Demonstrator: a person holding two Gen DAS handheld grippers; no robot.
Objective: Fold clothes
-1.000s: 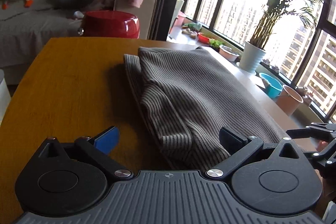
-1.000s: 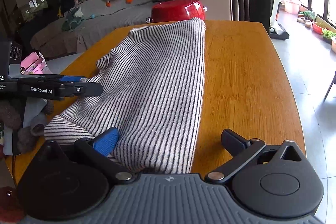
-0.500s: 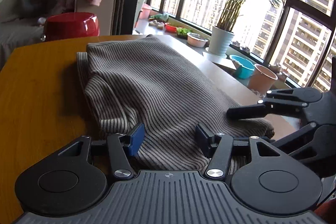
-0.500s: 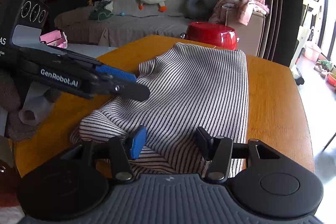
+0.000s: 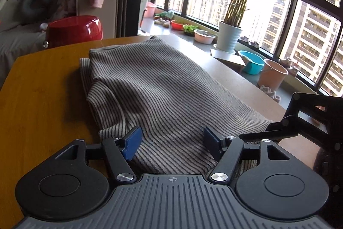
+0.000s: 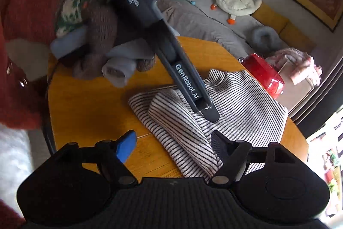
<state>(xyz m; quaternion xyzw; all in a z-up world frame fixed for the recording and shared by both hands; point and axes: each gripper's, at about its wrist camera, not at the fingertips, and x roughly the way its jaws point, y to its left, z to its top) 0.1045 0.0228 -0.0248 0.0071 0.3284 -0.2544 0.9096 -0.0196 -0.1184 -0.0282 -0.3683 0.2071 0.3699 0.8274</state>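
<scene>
A striped grey-and-black garment [image 5: 163,89] lies folded lengthwise on the wooden table [image 5: 42,104]. My left gripper [image 5: 172,141] sits low over its near end, jaws open, with cloth between the pads but not pinched. In the right wrist view the garment [image 6: 231,104] shows a narrow folded flap [image 6: 182,132] running toward the camera. My right gripper [image 6: 173,143] is open above that flap, off the cloth. The left gripper's body [image 6: 186,81] reaches across the garment's top there. The right gripper's linkage [image 5: 300,121] shows at the left view's right edge.
A pile of rolled socks and knitwear [image 6: 103,46] sits at the table's far left corner. A red pot [image 5: 72,30] stands beyond the table's far end. A sofa with a plush duck [image 6: 238,1] lies behind. Plant pots and buckets [image 5: 272,74] line the window.
The right gripper has lifted and swung to look down from above, jaws wider. The left gripper has stayed at the garment's near end and opened a little.
</scene>
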